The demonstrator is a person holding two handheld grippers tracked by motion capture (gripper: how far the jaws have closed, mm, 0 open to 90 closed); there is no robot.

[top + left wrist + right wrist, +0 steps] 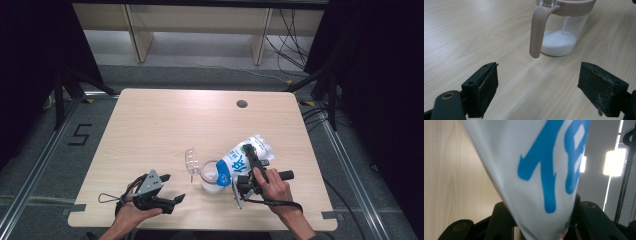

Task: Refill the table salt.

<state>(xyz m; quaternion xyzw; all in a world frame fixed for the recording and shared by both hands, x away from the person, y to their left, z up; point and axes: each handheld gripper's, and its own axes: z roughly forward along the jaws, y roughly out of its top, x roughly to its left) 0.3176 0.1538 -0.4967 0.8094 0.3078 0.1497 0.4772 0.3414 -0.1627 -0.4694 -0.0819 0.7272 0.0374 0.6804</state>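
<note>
A clear jar [210, 176] with a pinkish rim and its clear lid [191, 161] flipped open stands near the table's front middle. White powder [559, 42] lies in its bottom, and a thin stream falls into it. My right gripper [248, 167] is shut on a white bag with blue print [246, 156], tilted mouth-down over the jar. The bag [541, 175] hangs close before the right gripper view, pinched between the jaws. My left gripper [170, 192] rests open at the front left, jaws wide apart, pointing at the jar's pinkish handle [537, 32].
The light wooden table [165, 120] has a dark round cable hole [242, 104] at the back right. Wooden shelving legs and cables stand beyond the far edge. A "5" mark [80, 134] is on the floor at the left.
</note>
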